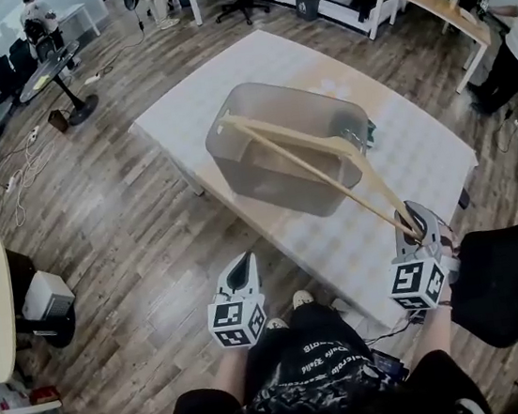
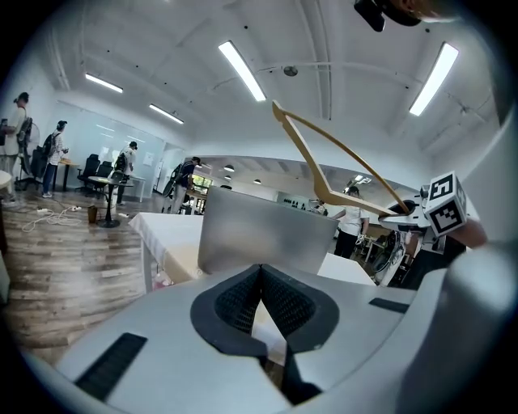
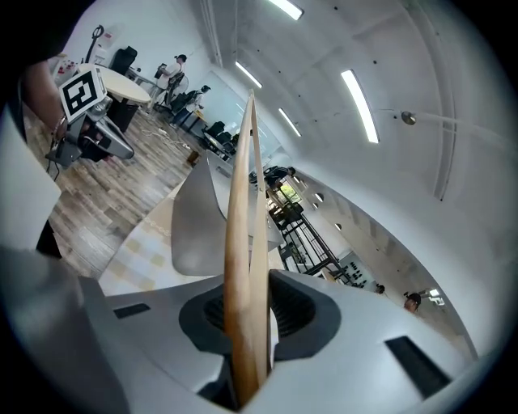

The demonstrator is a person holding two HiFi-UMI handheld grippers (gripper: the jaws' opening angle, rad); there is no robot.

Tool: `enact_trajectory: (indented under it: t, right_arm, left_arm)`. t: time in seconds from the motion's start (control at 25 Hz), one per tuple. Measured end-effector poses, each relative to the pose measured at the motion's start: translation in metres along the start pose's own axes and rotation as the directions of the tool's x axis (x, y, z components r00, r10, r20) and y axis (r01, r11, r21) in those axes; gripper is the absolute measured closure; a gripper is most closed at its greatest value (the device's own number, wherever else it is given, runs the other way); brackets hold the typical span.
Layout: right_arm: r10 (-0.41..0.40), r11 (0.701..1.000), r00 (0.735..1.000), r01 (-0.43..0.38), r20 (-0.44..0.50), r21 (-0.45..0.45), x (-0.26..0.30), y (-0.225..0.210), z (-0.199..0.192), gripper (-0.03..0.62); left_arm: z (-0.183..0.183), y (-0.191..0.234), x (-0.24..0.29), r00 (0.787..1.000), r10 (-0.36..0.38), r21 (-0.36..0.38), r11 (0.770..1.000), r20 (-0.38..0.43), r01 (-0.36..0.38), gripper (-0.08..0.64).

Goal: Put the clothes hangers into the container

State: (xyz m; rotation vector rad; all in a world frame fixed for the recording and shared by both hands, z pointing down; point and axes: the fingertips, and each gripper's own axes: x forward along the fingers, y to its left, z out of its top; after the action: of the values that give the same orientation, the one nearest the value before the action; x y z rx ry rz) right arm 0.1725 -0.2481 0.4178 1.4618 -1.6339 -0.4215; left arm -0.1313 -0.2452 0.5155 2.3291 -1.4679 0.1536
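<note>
From the head view, a white desk (image 1: 427, 155) runs diagonally across the middle of the frame. A translucent grey container (image 1: 263, 168) stands open on it, close to the desk's lower left edge. Bare desk surface lies to the container's right and towards the upper left corner. Wood-plank floor (image 1: 128, 218) is open to the left of the desk.

The right tongs (image 1: 416, 225), at lower right, are pinching one end of a wooden clothes hanger (image 3: 243, 242). The hanger slants up and left from them through the air, and its far end reaches above the container's open top. In the right gripper view the wood stands upright between the two dark pads, which press on it from both sides.

The left tongs (image 1: 241, 268), at lower centre, are off the desk's edge and over the floor. They are pressed together at the tips with nothing between them.

Each gripper carries a cube with black-and-white square markers. The person's black shirt (image 1: 322, 359) bears white print, too small to read. No other writing is legible.
</note>
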Motion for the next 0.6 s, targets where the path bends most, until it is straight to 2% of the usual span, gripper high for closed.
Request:
enact_trajectory:
  t: [0.16,0.36,0.6]
  right_arm:
    - [0.041,0.998,0.999,-0.042,-0.006,-0.043,0.02,-0.013,0.005,0.528]
    - [0.07,0.99,0.997,-0.074,-0.039,-0.121,0.036,-0.026,0.005,0.524]
    - [0.095,0.97,0.992,-0.111,-0.081,-0.217,0.053,-0.044,0.014,0.525]
  left_arm:
    - [0.008,-0.001,0.01,1.0,-0.008,-0.023,1.0,0.008,0.008,0.54]
    - [0.006,-0.007,0.015,1.0,-0.024,0.001,1.0,0.004,0.024,0.54]
    - [0.009,0.005,0.015,1.0,0.0,-0.029,1.0,0.021,0.0,0.54]
